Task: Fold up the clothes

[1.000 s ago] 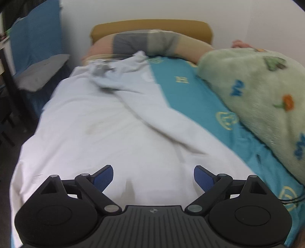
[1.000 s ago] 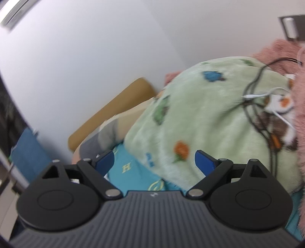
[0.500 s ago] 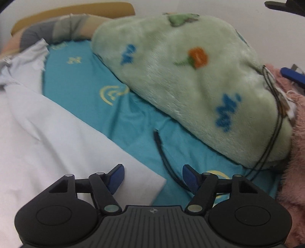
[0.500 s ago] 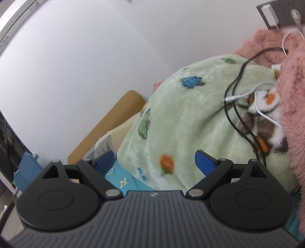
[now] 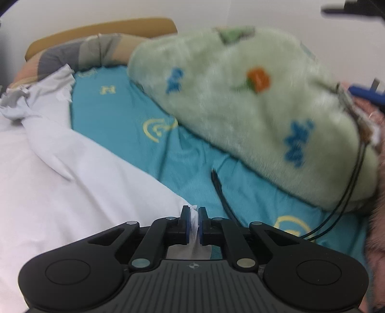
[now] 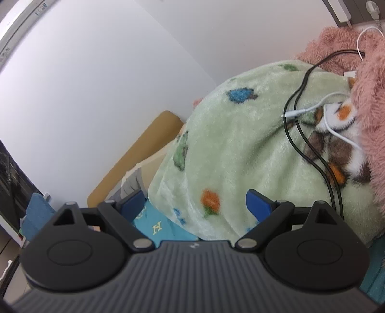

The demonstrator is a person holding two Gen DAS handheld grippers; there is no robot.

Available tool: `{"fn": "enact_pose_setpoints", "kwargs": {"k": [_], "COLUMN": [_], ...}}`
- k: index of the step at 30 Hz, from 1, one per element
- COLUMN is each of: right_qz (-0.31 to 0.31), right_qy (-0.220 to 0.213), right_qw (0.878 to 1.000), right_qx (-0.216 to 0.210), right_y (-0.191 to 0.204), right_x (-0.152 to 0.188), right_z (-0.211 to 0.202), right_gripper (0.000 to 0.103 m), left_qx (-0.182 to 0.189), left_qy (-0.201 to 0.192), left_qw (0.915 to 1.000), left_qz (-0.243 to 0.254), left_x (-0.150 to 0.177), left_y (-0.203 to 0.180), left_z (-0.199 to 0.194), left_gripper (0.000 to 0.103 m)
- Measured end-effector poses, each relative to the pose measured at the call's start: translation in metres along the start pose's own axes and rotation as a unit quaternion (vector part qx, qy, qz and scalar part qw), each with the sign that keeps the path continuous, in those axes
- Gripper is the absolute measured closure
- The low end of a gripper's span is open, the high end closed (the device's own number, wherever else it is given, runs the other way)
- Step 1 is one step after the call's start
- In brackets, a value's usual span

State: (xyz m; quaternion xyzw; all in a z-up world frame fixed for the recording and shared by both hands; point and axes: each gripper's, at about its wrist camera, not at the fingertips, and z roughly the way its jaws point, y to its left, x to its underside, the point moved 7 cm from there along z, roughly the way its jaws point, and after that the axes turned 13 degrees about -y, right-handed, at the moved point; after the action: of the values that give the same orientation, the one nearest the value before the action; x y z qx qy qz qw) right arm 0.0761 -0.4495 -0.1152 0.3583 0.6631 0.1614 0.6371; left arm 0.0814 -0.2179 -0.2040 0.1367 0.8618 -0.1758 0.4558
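Left wrist view, foreground: the left gripper (image 5: 194, 215), black with blue pads, has its jaws drawn together on a corner of the white cloth garment (image 5: 79, 183), a pinch of fabric showing between the blue fingertips (image 5: 184, 219). The garment lies spread across the near left part of the teal bedsheet with yellow printed motifs (image 5: 134, 113), its far end bunched and wrinkled near the head of the bed. Just beyond the pinched corner a thin black cable (image 5: 220, 190) lies on the bare sheet. Farther right rises a mound of pale green fleece blanket patterned with blue and orange shapes (image 5: 240, 101), with a fuzzy pink blanket (image 5: 377, 211) at the right edge. At the far end lie a striped grey and beige pillow (image 5: 79, 54) and a tan wooden headboard (image 5: 101, 29) against a white wall (image 5: 216, 12). Right wrist view, foreground: the right gripper (image 6: 195, 202) is spread wide with nothing between its blue pads, held clear above the bed and well apart from the garment. Beyond it the same green blanket carries looping black cables (image 6: 294, 134) and a white cable (image 6: 334, 125), with the pink blanket to the right. This frame is sharp; the left view is somewhat blurred.
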Motion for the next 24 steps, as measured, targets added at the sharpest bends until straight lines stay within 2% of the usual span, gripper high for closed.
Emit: {"fn": "enact_pose_setpoints", "kwargs": {"k": [4,6,10,18,20,21,22,23,24], "right_qz": [-0.012,-0.021,-0.045,-0.122,-0.137,-0.145,-0.153,-0.161,-0.167], "right_qy": [-0.003,0.0,0.015,0.063,0.078,0.086,0.093,0.1,0.107], "right_qw": [0.999,0.999,0.997,0.985,0.981,0.979,0.977,0.975,0.973], "right_qx": [-0.031,-0.043,-0.068,-0.103,-0.109,-0.111,-0.113,-0.116,-0.118], "right_y": [0.014,0.023,0.042,0.082,0.089,0.092,0.096,0.099,0.102], "right_x": [-0.002,0.0,0.007,0.042,0.054,0.06,0.066,0.072,0.077], "right_z": [-0.007,-0.01,-0.016,-0.022,-0.022,-0.023,-0.023,-0.023,-0.024], "right_gripper": [0.01,0.01,0.01,0.01,0.01,0.01,0.01,0.01,0.01], "left_qx": [0.007,0.006,-0.04,-0.095,-0.108,-0.115,-0.122,-0.128,-0.128], "left_qy": [-0.029,-0.032,-0.038,0.047,0.069,0.08,0.091,0.102,0.104], "left_qw": [0.9983,0.995,0.9894,0.9756,0.97,0.9669,0.9636,0.9601,0.9603], "left_qz": [-0.051,-0.095,-0.134,-0.192,-0.206,-0.213,-0.22,-0.227,-0.225], "left_x": [-0.028,-0.036,-0.035,-0.009,-0.003,0.0,0.004,0.007,0.006], "left_y": [0.018,0.035,0.074,0.117,0.127,0.132,0.137,0.142,0.142], "left_z": [-0.05,-0.084,-0.148,-0.16,-0.162,-0.164,-0.165,-0.166,-0.165], "left_gripper": [0.096,0.096,0.097,0.102,0.098,0.092,0.081,0.075,0.061]}}
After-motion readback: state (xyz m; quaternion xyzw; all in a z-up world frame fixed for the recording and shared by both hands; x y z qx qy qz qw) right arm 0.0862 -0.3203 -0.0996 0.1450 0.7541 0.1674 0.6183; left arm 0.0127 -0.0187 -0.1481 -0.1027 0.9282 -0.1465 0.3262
